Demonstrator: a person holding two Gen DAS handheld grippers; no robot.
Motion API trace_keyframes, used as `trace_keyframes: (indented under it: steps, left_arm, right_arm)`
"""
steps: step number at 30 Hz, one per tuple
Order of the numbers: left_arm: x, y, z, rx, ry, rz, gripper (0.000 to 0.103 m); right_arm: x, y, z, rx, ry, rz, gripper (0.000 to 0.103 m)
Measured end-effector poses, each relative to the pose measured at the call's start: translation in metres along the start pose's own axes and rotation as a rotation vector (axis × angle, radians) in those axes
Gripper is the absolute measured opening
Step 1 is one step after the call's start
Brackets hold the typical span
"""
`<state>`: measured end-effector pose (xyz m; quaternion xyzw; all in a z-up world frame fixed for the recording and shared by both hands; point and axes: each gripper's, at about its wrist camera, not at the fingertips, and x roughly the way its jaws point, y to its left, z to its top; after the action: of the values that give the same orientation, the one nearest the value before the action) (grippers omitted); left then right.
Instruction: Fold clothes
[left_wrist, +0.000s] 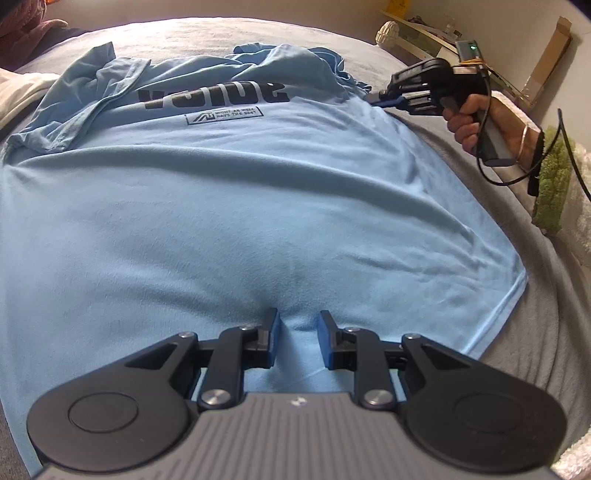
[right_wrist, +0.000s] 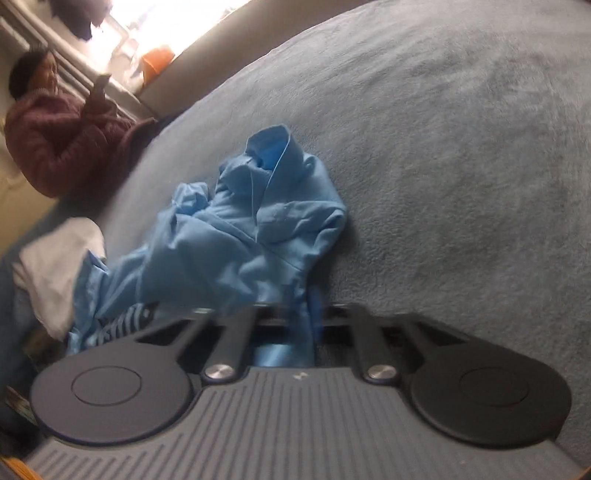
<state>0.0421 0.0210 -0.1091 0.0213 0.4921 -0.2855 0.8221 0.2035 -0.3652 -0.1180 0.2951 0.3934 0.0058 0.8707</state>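
A light blue T-shirt with a dark chest print lies front-up on the grey bed, hem toward me and sleeves bunched at the far end. My left gripper rests on the shirt near the hem, open, with a small hump of fabric rising between its blue pads. At the shirt's far right shoulder, a hand holds my right gripper, which is shut on the cloth. In the right wrist view the crumpled sleeve of the T-shirt runs into the closed fingers of the right gripper.
A person in a maroon sweater sits at the bed's far side holding a phone. White cloth lies beside the shirt. A green towel and a cardboard box stand to the right. Bare grey bed stretches beyond the sleeve.
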Motion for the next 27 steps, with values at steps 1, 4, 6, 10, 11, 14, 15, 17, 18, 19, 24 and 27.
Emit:
trace_keyframes:
  steps: [1, 4, 6, 10, 11, 14, 15, 17, 18, 19, 24, 27]
  left_arm:
    - [0.0, -0.001, -0.001, 0.004, -0.001, 0.002, 0.024]
    - [0.0, -0.001, -0.002, 0.013, -0.005, 0.006, 0.024]
    - [-0.001, -0.001, -0.003, 0.015, -0.007, 0.006, 0.024]
    - [-0.001, 0.001, -0.004, 0.014, -0.011, 0.001, 0.024]
    - [-0.001, 0.001, -0.004, 0.014, -0.012, 0.0, 0.024]
    - [-0.001, 0.002, -0.005, 0.012, -0.016, -0.004, 0.024]
    - [-0.002, 0.003, -0.005, 0.01, -0.018, -0.007, 0.024]
    - [-0.003, 0.004, -0.005, 0.003, -0.021, -0.013, 0.024]
    - [-0.003, 0.005, -0.005, -0.001, -0.023, -0.018, 0.024]
    - [-0.003, 0.006, -0.005, -0.004, -0.024, -0.022, 0.024]
    - [-0.004, 0.012, -0.006, -0.042, -0.029, -0.049, 0.024]
    - [-0.005, 0.016, -0.006, -0.073, -0.029, -0.065, 0.024]
  right_arm:
    - [-0.004, 0.003, -0.001, -0.009, -0.024, -0.018, 0.001]
    - [-0.026, 0.001, -0.005, -0.006, -0.117, -0.088, 0.001]
    - [-0.024, -0.005, -0.007, 0.006, -0.122, -0.125, 0.001]
    - [-0.029, -0.017, -0.011, 0.066, -0.132, -0.109, 0.005]
    - [-0.038, -0.019, -0.013, 0.088, -0.142, -0.103, 0.007]
    - [-0.076, -0.027, -0.031, 0.122, -0.126, -0.085, 0.015]
    - [-0.086, -0.029, -0.039, 0.128, -0.103, -0.069, 0.016]
    - [-0.107, -0.031, -0.061, 0.13, -0.049, -0.049, 0.019]
    - [-0.117, -0.032, -0.074, 0.128, -0.019, -0.043, 0.02]
    - [-0.127, -0.031, -0.087, 0.125, 0.01, -0.039, 0.021]
    - [-0.158, -0.028, -0.153, 0.164, 0.094, -0.039, 0.025]
    - [-0.167, -0.031, -0.178, 0.212, 0.087, -0.017, 0.025]
